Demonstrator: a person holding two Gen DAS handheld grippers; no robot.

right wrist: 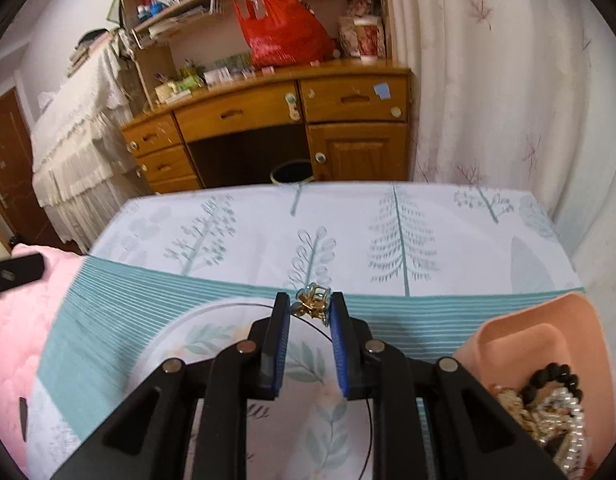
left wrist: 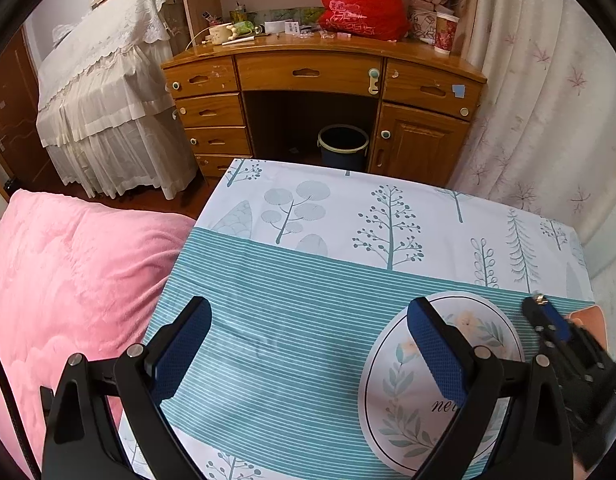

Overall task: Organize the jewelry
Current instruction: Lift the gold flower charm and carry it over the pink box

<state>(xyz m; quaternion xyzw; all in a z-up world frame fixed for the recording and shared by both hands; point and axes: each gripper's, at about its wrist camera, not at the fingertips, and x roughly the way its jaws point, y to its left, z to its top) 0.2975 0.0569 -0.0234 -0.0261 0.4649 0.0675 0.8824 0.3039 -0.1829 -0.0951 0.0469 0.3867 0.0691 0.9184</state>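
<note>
Teal-striped cloth (right wrist: 155, 280) printed with trees covers the table before us, a round floral mat (left wrist: 392, 412) lying on it. At its right edge sits our peach tray (right wrist: 520, 344), heaped with beads (right wrist: 556, 400). Our left gripper (left wrist: 308, 348) hangs spread wide and empty; our right gripper (right wrist: 310, 312) pinches a small gold ornament (right wrist: 314, 300) above the mat.

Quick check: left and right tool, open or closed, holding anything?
Left tool: open, empty, above the cloth.
Right tool: shut on a gold ring.
</note>
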